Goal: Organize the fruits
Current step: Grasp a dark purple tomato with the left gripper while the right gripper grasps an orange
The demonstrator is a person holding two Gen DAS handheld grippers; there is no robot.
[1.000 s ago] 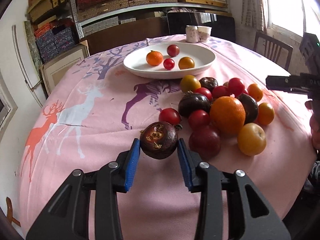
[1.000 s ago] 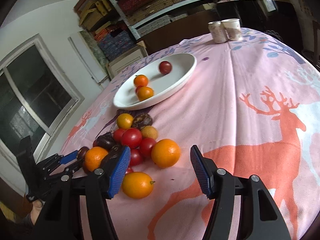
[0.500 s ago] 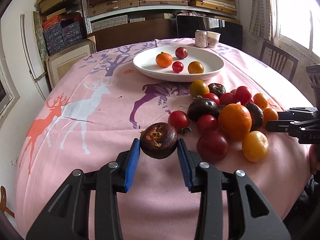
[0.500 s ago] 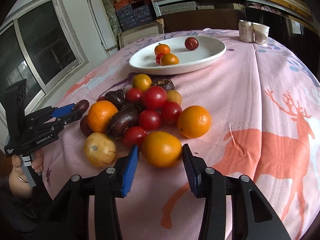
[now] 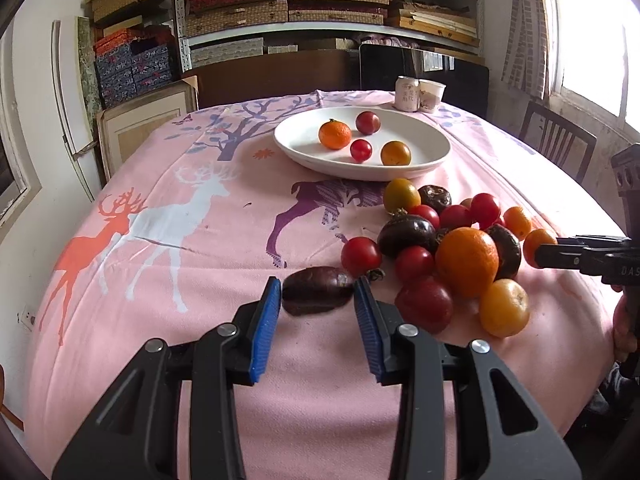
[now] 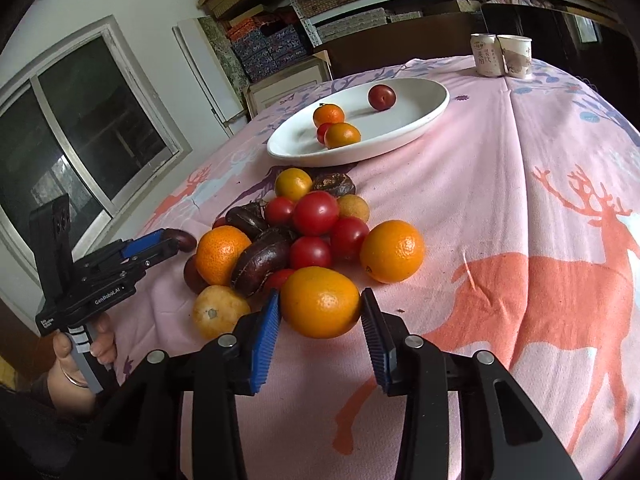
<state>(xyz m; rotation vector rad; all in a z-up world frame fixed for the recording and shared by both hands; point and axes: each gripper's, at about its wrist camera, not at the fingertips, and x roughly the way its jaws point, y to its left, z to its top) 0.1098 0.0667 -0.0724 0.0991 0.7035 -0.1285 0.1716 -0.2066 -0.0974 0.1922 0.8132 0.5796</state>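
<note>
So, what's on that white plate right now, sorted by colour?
On the plate:
Orange: 2 (mandarin, yellower one)
Red: 2 (plum, tomato)
Total: 4

Left gripper (image 5: 316,306): black angular frame, two fingers faced with ribbed blue pads (image 5: 264,332), round silver screw heads along each finger. In the right wrist view its side carries white lettering "GenRobot.AI", plus a black upright block with round openings.

Right gripper (image 6: 318,320): same black frame, blue ribbed pads, silver screws.

Left hand (image 6: 82,354): bare skin, thin metal bangle at wrist, dark sleeve below.
</note>
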